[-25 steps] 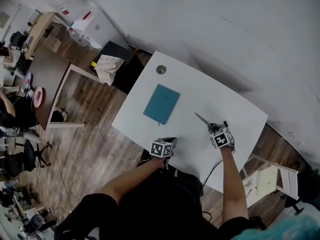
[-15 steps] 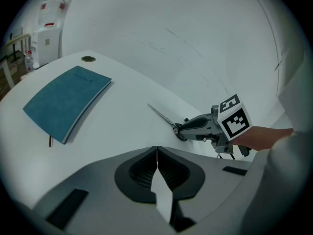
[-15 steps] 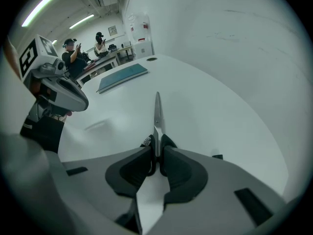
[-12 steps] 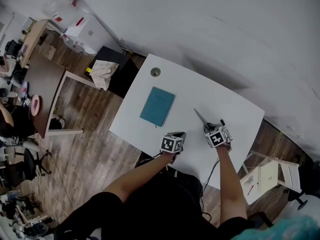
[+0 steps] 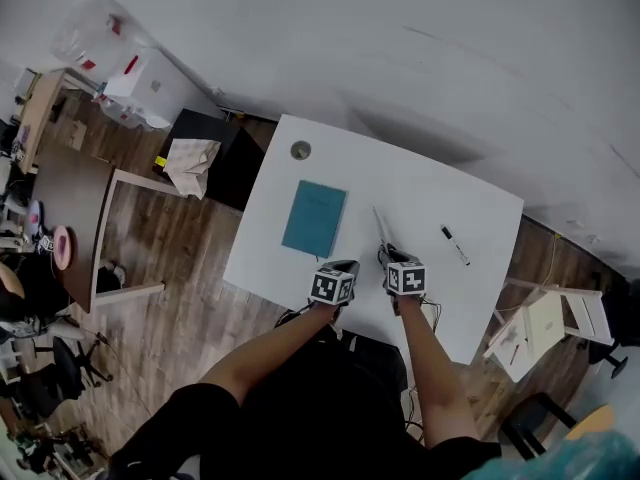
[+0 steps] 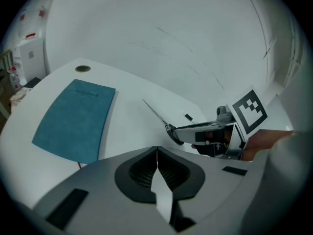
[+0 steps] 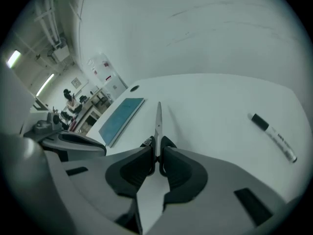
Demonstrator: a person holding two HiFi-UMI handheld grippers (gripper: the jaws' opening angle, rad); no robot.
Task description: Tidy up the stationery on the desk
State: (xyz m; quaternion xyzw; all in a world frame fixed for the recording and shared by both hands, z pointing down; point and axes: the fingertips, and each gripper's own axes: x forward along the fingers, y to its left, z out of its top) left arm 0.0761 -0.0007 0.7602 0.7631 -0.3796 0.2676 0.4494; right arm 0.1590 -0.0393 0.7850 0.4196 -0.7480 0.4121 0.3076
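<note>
The desk has a smooth, matt white top, the notebook a matt teal cover, the scissors shiny metal blades and black plastic handles, the marker smooth white plastic, the floor wood planks.

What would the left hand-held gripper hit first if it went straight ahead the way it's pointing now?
Probably the bare desk, between the notebook and the scissors. The left hand-held gripper points downward; the scissors blade lies close to that line, so depth leaves some doubt.
</note>
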